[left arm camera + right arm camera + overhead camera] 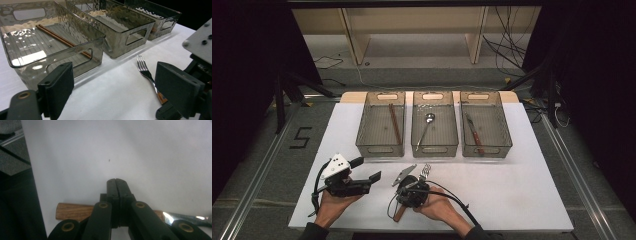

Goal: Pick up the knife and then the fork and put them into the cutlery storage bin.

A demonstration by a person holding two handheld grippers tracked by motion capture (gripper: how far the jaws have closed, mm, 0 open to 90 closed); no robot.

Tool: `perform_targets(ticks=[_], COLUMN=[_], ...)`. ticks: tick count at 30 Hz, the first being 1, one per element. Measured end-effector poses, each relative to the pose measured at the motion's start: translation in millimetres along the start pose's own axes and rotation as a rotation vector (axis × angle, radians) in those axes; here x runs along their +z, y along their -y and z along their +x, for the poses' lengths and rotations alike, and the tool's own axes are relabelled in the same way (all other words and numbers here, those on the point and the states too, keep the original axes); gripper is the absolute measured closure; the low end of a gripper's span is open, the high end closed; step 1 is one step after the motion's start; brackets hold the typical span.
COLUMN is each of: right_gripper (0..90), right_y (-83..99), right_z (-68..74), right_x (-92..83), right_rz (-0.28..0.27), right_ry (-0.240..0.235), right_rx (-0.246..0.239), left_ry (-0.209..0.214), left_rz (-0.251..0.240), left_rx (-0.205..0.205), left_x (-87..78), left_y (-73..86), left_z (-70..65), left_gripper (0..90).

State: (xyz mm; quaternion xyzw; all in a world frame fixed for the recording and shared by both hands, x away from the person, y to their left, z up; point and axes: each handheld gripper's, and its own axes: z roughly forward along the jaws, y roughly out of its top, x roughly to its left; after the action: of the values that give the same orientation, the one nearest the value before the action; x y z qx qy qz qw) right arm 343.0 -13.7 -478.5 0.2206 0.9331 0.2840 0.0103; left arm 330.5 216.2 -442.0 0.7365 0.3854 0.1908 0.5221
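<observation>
One fork (146, 72) with a wooden handle lies flat on the white bench (522, 180), close to the near edge and a little left of its middle, its tines pointing toward the far edge and the handle end toward the person. The right hand-held gripper (412, 186) sits directly over the fork's handle, hiding the middle of it in the high view, where the tines stick out past it on the far side and the wooden end shows on the near side. In the right gripper view the two black jaws stand pressed together, clenched, with the handle running crosswise under them; whether the tips actually pinch the handle or only rest on top of it cannot be told. The left hand-held gripper (364, 170) is held just left of the fork, apart from it, its jaws spread wide and released, with nothing between them. Beyond the fork, along the far edge of the bench, three clear smoky bins stand side by side: the left bin (362, 127) holds chopsticks (395, 123), the middle bin (455, 131) a spoon (426, 128), and the right bin (505, 129) a knife (474, 133) with a reddish handle.
</observation>
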Motion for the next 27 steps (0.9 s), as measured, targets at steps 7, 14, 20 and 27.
perform_targets(ticks=[7,14,20,27], right_gripper=[90.0,90.0,90.0,88.8], right_y=[21.3,43.2,56.9,61.9], right_z=[-7.2,-19.5,-30.8,-38.0], right_x=[-17.7,-36.9,-50.4,-63.8], right_rz=[0.026,0.055,0.067,0.029], right_ry=[0.011,0.026,0.053,0.081], right_rx=[0.009,0.035,0.073,0.115], left_ry=[-0.001,0.001,0.001,0.001], left_rz=[0.0,0.003,0.005,0.005], left_rx=[-0.001,-0.003,-0.001,0.0], left_x=[0.2,1.0,1.1,1.2], left_y=[0.2,0.2,0.1,0.0], left_z=[0.3,-0.7,-0.9,-1.2], left_gripper=[15.6,15.5,15.6,15.6])
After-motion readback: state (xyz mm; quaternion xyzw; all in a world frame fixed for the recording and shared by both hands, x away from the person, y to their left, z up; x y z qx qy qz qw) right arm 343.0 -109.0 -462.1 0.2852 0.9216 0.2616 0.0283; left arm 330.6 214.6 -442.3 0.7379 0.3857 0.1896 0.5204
